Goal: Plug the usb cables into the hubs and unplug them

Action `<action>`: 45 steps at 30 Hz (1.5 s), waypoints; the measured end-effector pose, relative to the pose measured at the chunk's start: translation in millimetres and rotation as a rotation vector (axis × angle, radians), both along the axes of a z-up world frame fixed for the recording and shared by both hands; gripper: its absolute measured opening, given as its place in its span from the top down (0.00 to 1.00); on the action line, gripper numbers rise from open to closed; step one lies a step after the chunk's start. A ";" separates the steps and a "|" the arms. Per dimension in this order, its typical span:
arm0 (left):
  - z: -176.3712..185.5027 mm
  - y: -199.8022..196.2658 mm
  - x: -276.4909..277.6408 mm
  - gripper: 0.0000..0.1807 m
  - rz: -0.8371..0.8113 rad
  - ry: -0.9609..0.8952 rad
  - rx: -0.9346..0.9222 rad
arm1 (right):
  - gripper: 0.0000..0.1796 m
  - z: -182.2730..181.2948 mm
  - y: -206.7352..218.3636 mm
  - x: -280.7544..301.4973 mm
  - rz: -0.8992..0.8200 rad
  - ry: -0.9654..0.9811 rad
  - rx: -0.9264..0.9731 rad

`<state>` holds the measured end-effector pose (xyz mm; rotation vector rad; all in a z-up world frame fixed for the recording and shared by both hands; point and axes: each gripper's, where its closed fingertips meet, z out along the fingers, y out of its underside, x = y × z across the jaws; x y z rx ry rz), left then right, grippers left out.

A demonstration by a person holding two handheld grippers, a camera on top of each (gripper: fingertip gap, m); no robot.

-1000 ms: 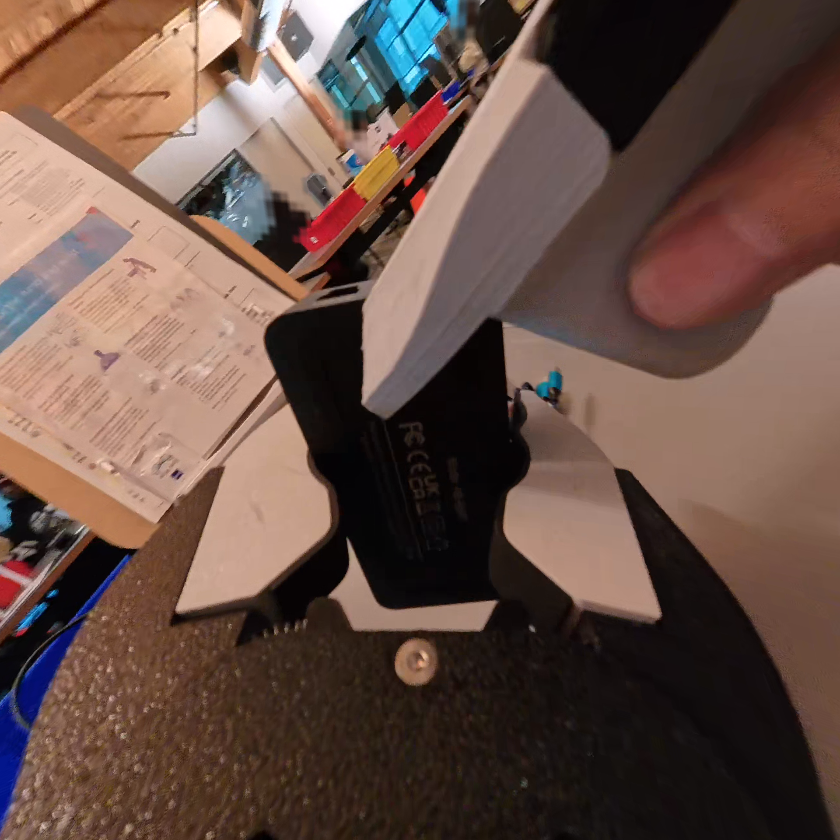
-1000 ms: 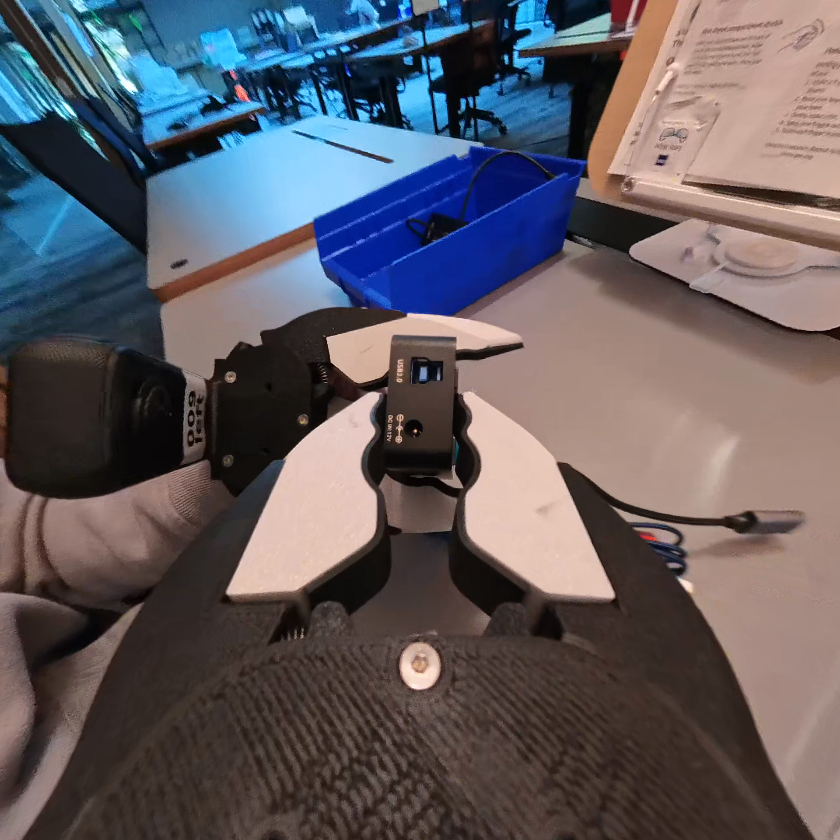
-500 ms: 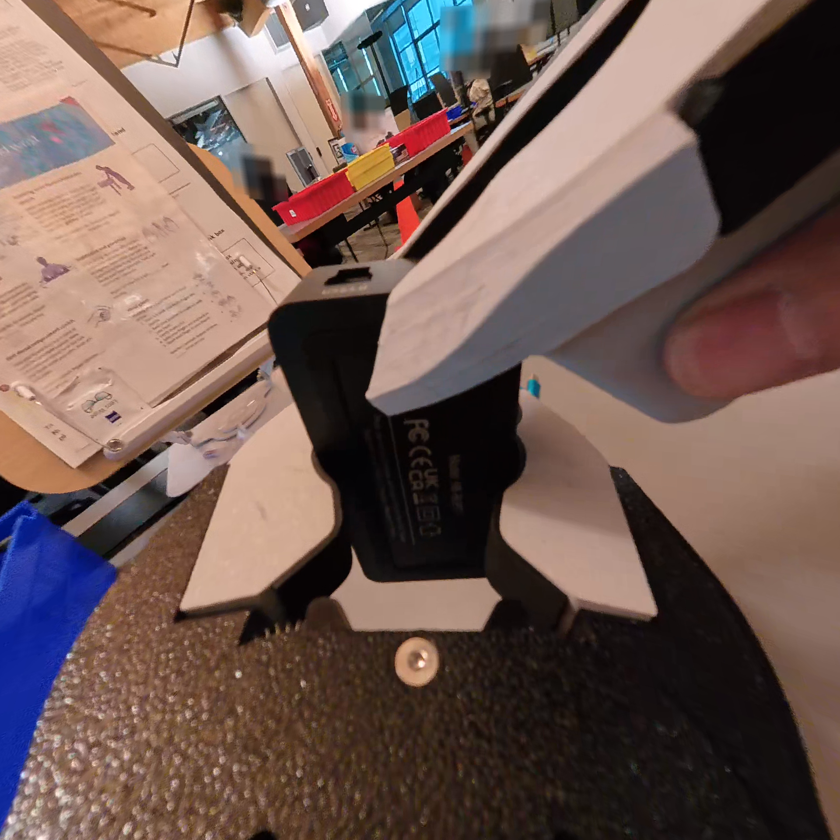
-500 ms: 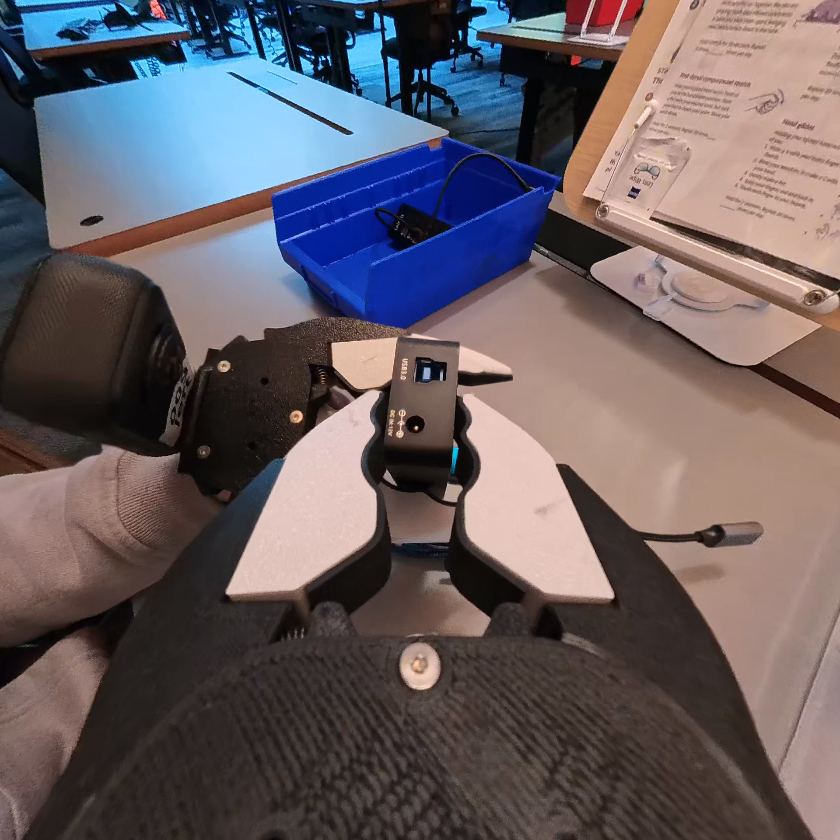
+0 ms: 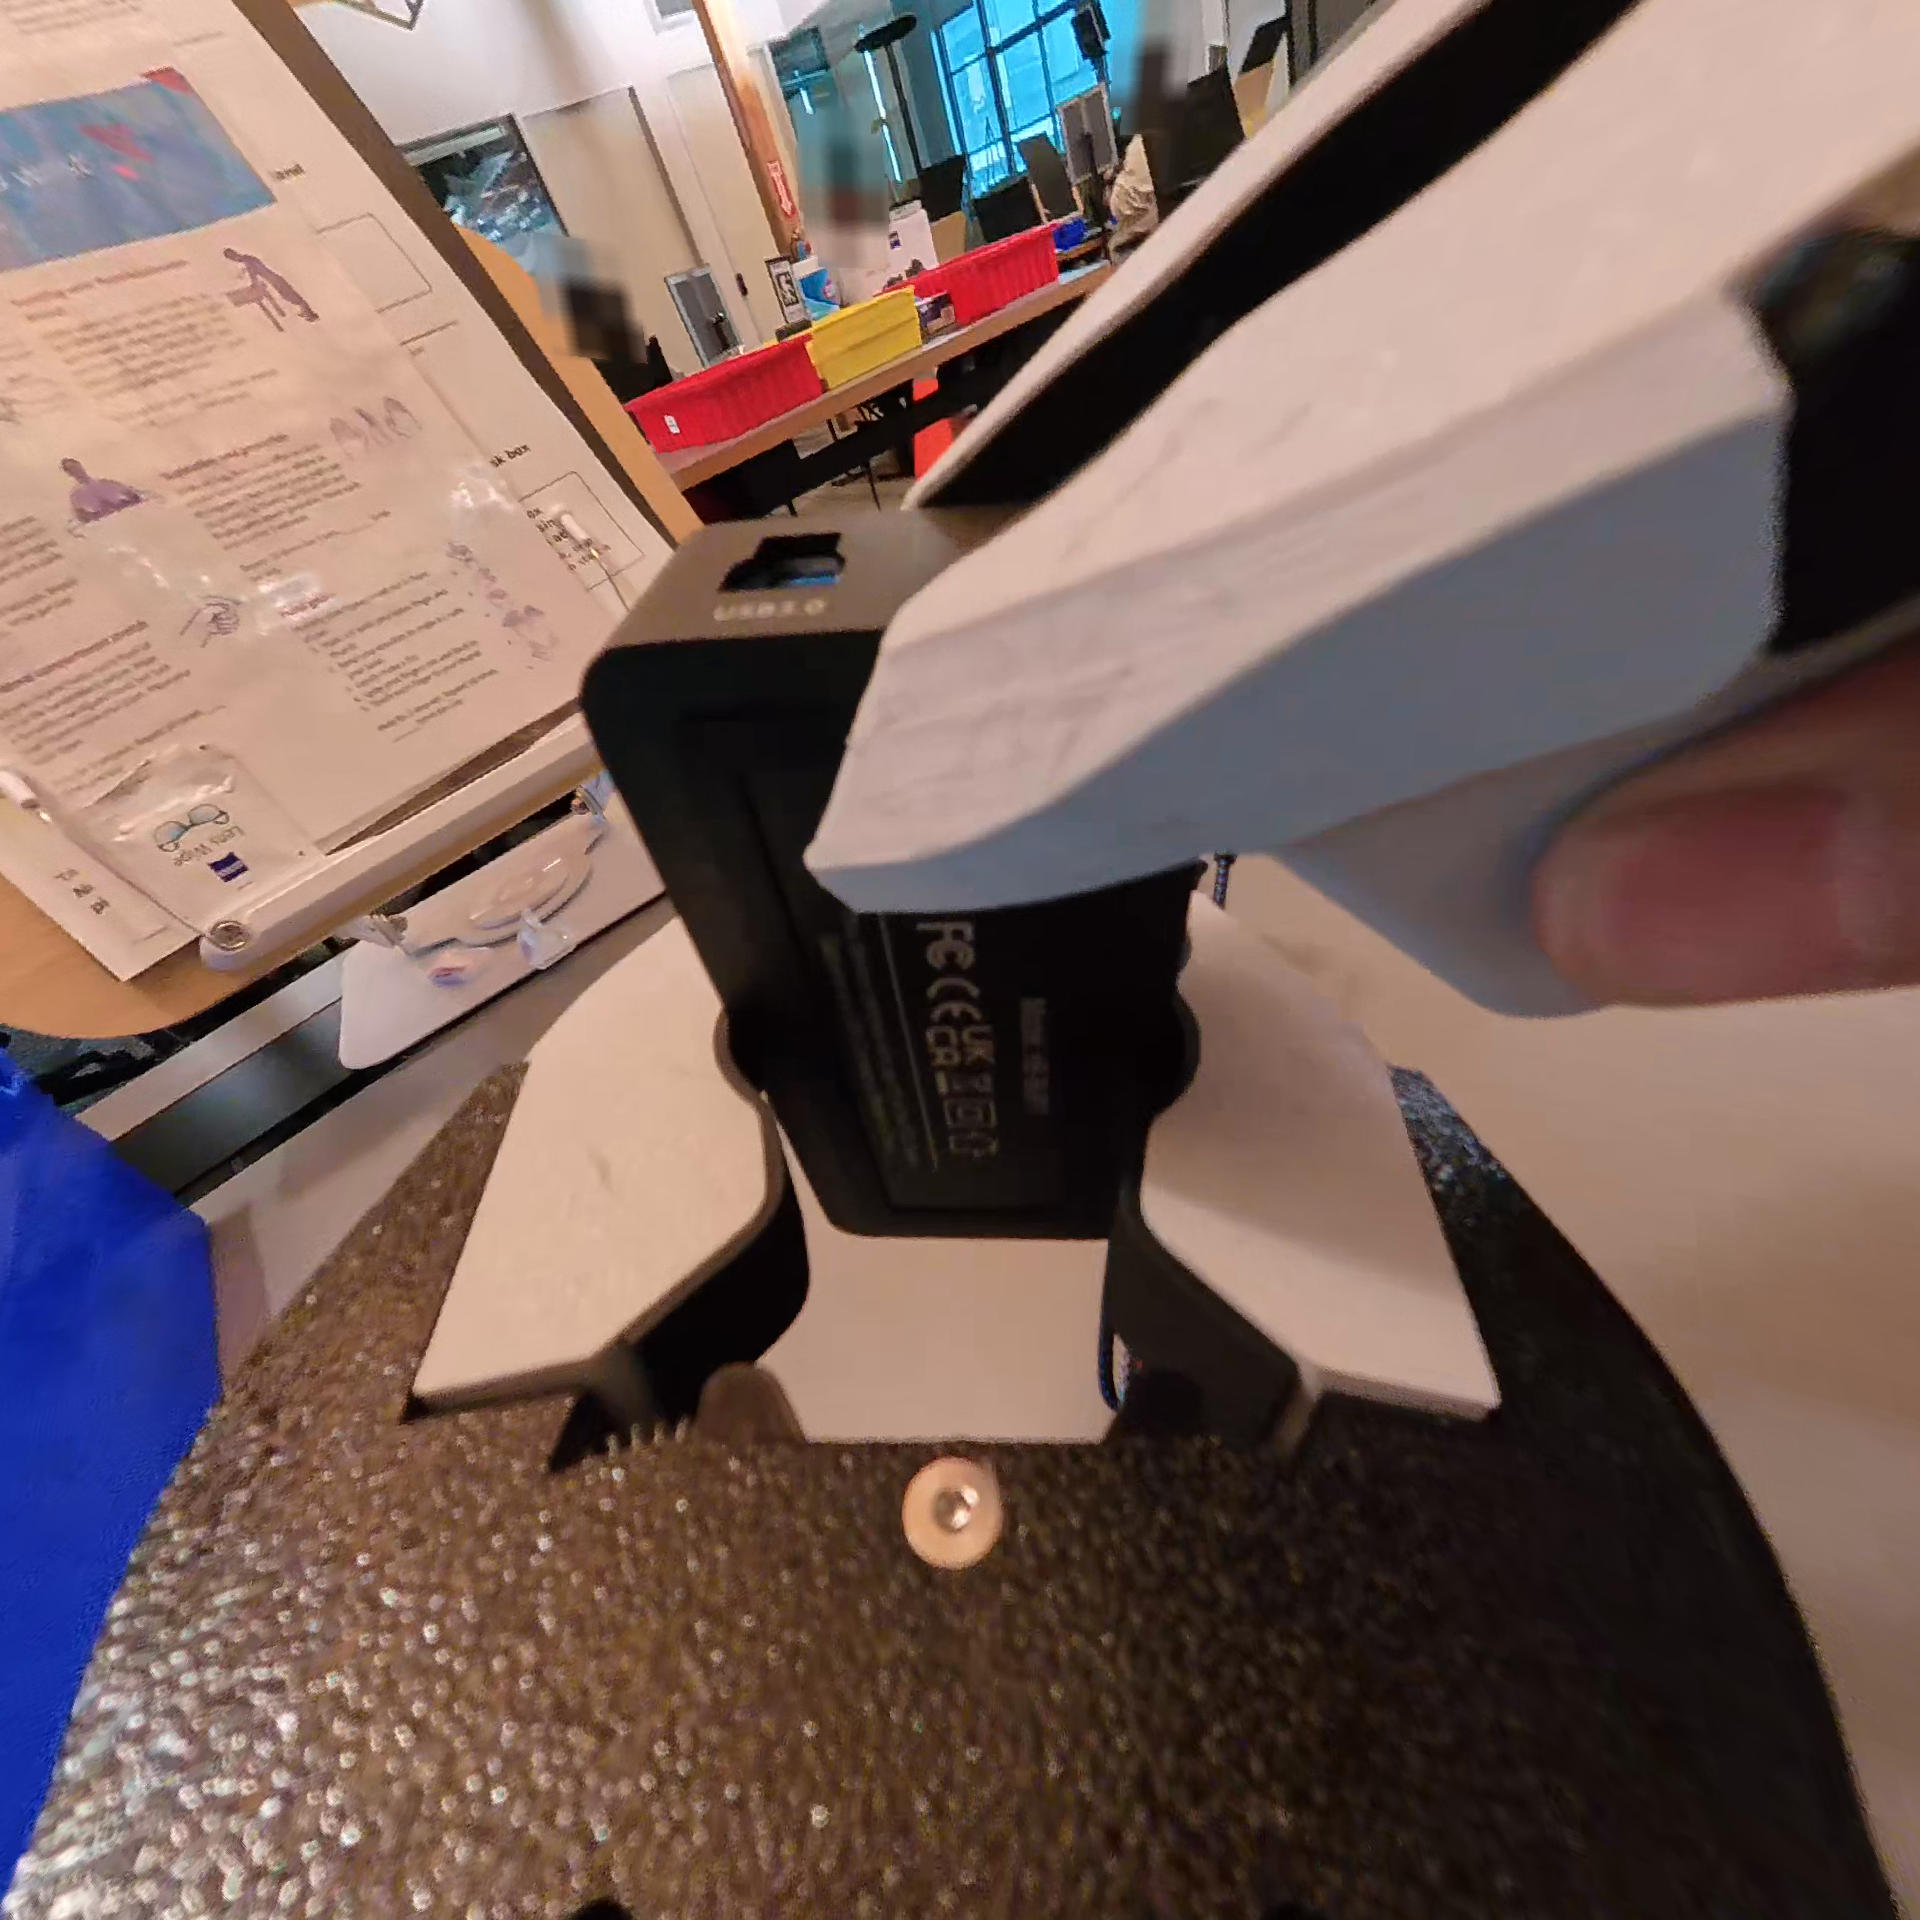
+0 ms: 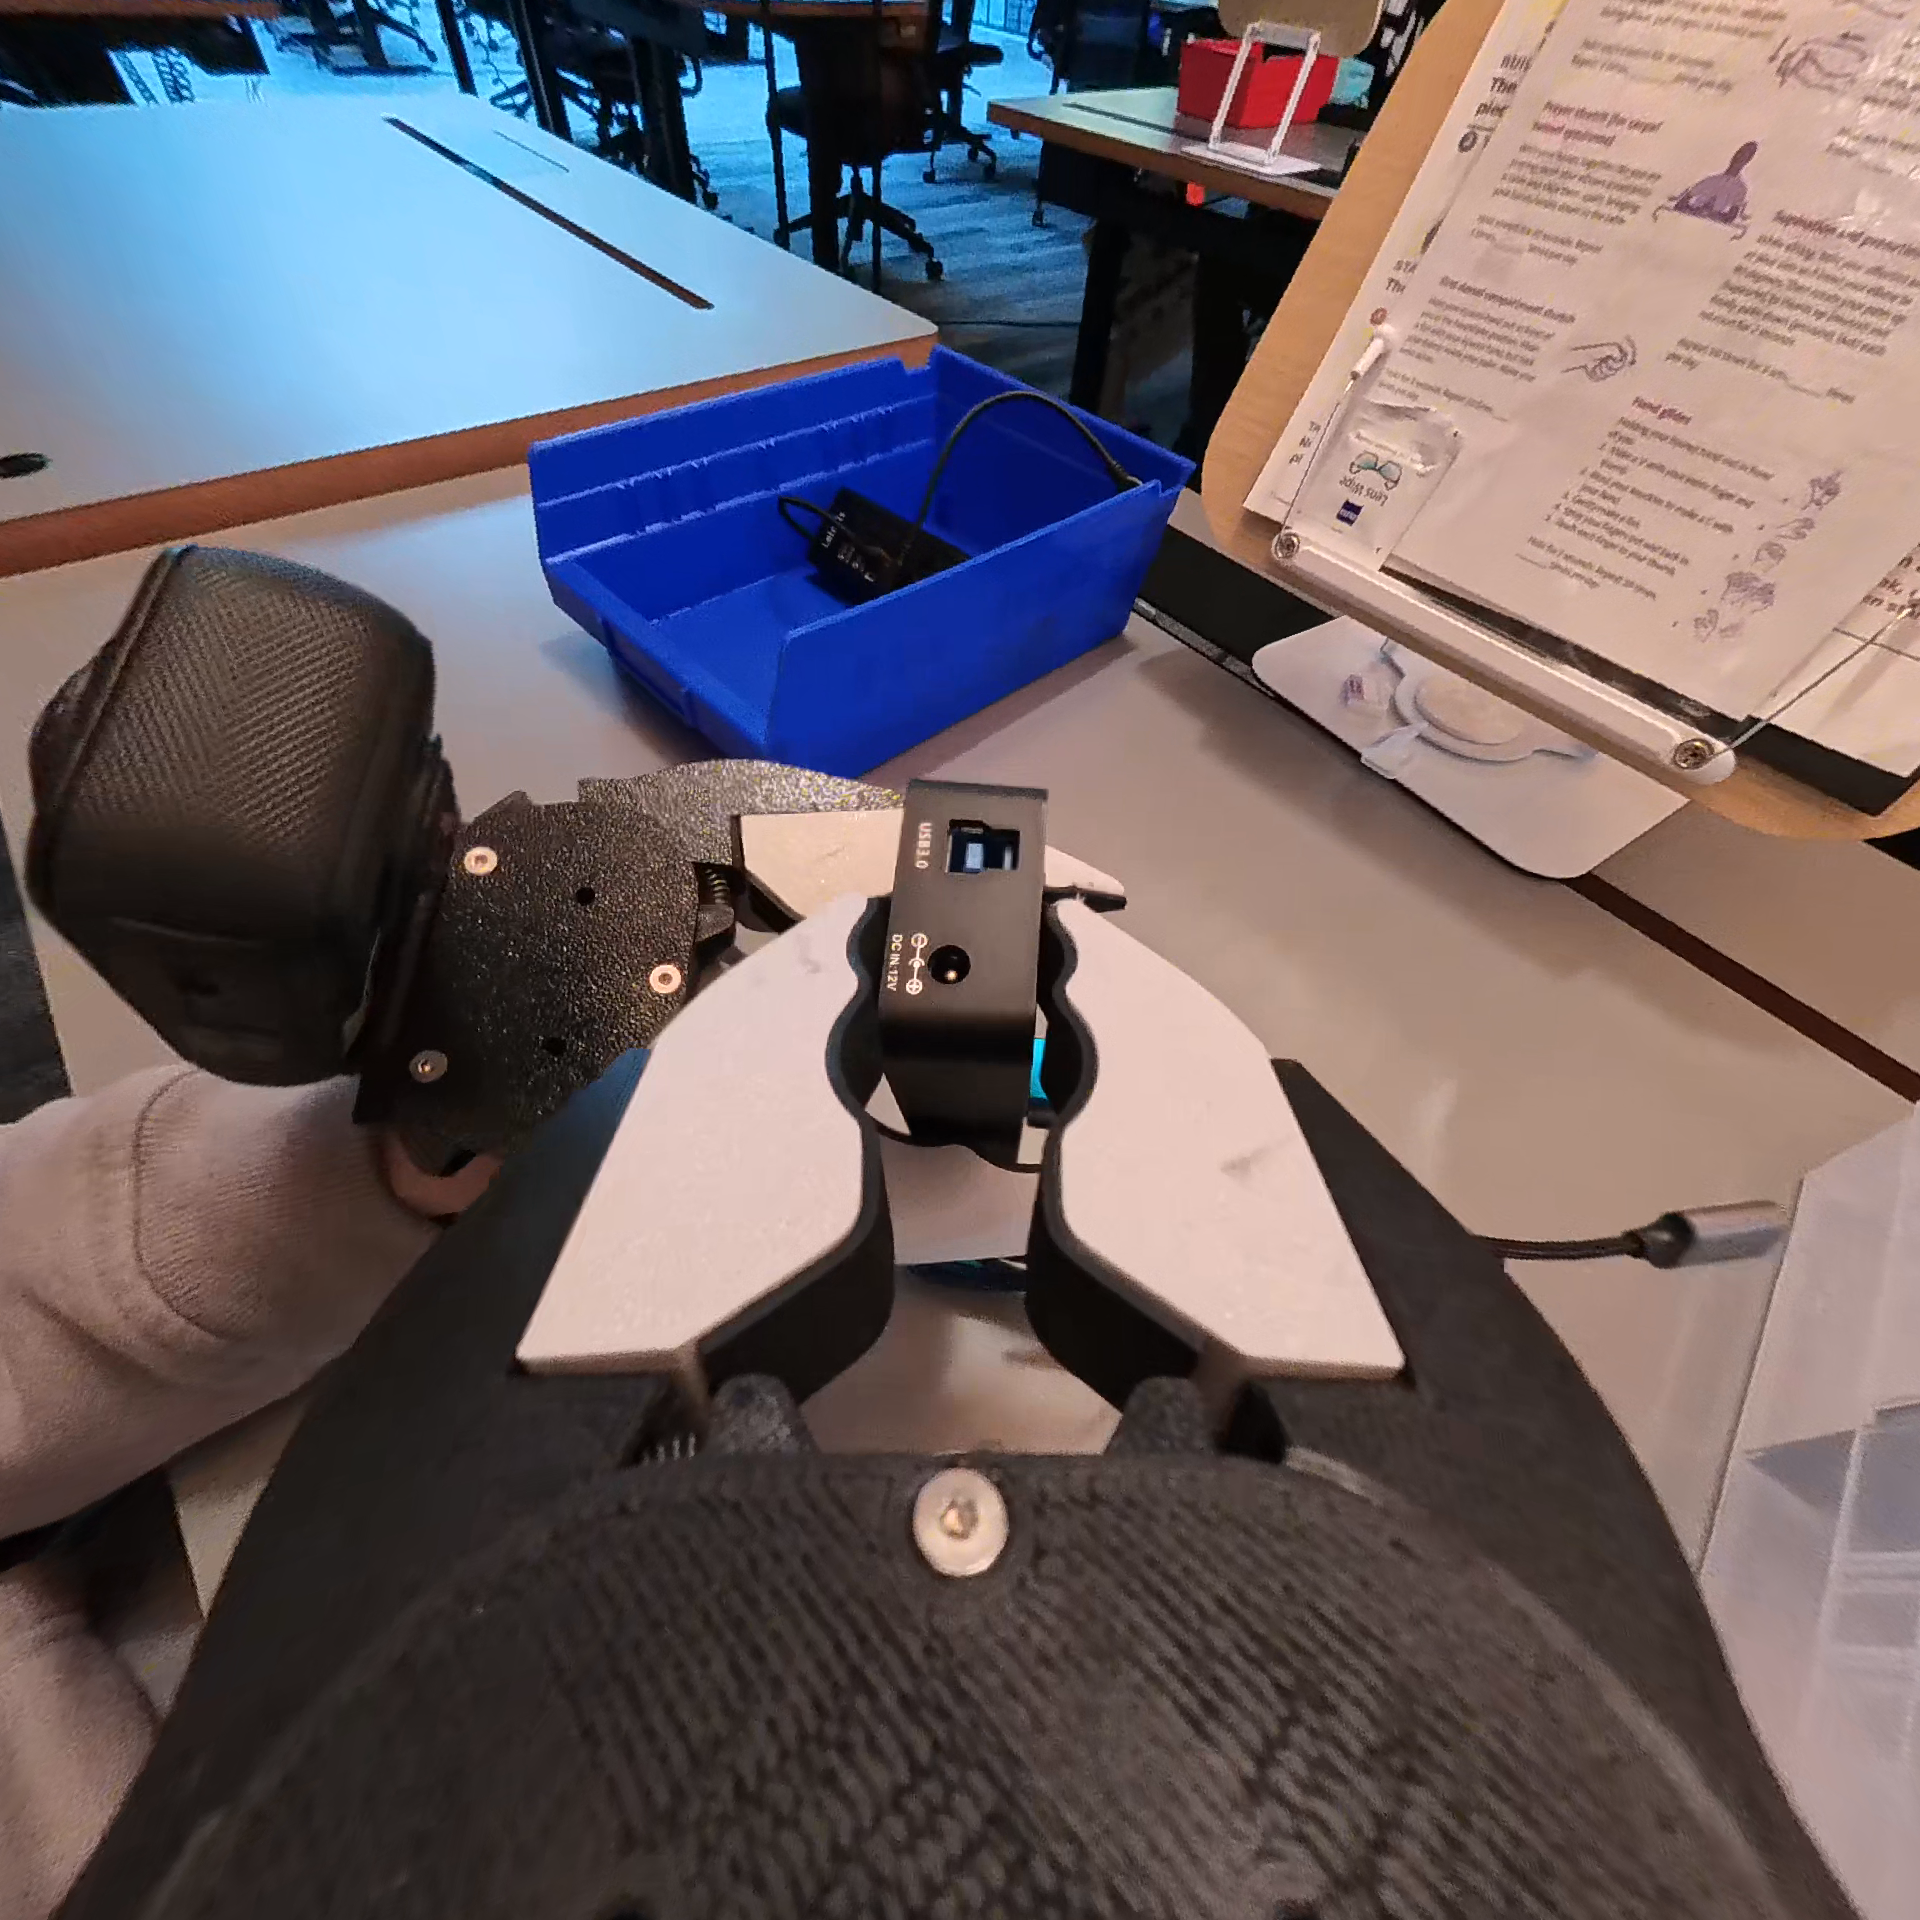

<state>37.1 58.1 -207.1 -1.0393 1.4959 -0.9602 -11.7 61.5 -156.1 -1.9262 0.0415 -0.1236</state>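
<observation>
A black USB hub [image 5: 748, 790] stands upright between the fingers of my left gripper [image 5: 956, 1018], which is shut on its lower part. My right gripper's white finger [image 5: 1299, 665] crosses the hub from the upper right. In the right wrist view the same hub [image 6: 961, 935] sits between the fingers of my right gripper [image 6: 961, 997], which is shut on it, port end up. The left gripper [image 6: 561, 935] holds it from the left. A dark cable with a grey USB plug [image 6: 1704, 1236] lies loose on the table at the right.
A blue bin [image 6: 862, 665] holds another black hub [image 6: 873, 545] with its cable, beyond the grippers. A tilted document stand [image 6: 1662, 416] on a white base [image 6: 1455, 748] stands at the back right. A clear plastic box [image 6: 1829, 1455] is at the right edge. The bin's corner [image 5: 83, 1351] shows at the left.
Both grippers have kept hold of the hub and swung together. The bin and the stand now look closer in the right view. The bin's corner has come into the left view.
</observation>
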 end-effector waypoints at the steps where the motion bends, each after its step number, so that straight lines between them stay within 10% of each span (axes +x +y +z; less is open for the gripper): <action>1: -1.8 -0.3 0.0 0.61 -0.005 0.014 -0.003 | 0.85 -1.2 0.1 0.1 0.002 -0.005 -0.007; 15: 3.9 -13.5 -17.9 0.60 -0.370 -0.004 -0.279 | 0.66 10.2 -23.0 -5.7 0.283 -0.135 -0.048; 26: 20.8 -38.7 -61.8 0.61 -0.773 -0.108 -0.325 | 0.70 -4.8 -42.5 -6.7 0.541 0.039 -0.065; 31: 17.0 -44.9 -61.8 0.61 -0.785 -0.091 -0.316 | 0.74 -11.1 -38.0 -26.0 0.586 0.036 0.115; 36: 11.6 -50.0 -60.2 0.61 -0.783 -0.069 -0.286 | 0.53 -1.5 -36.8 -36.2 0.591 -0.052 0.219; 45: 0.3 -50.9 -53.1 0.61 -0.701 0.009 -0.168 | 0.67 -16.6 -29.5 -27.3 0.571 -0.189 0.013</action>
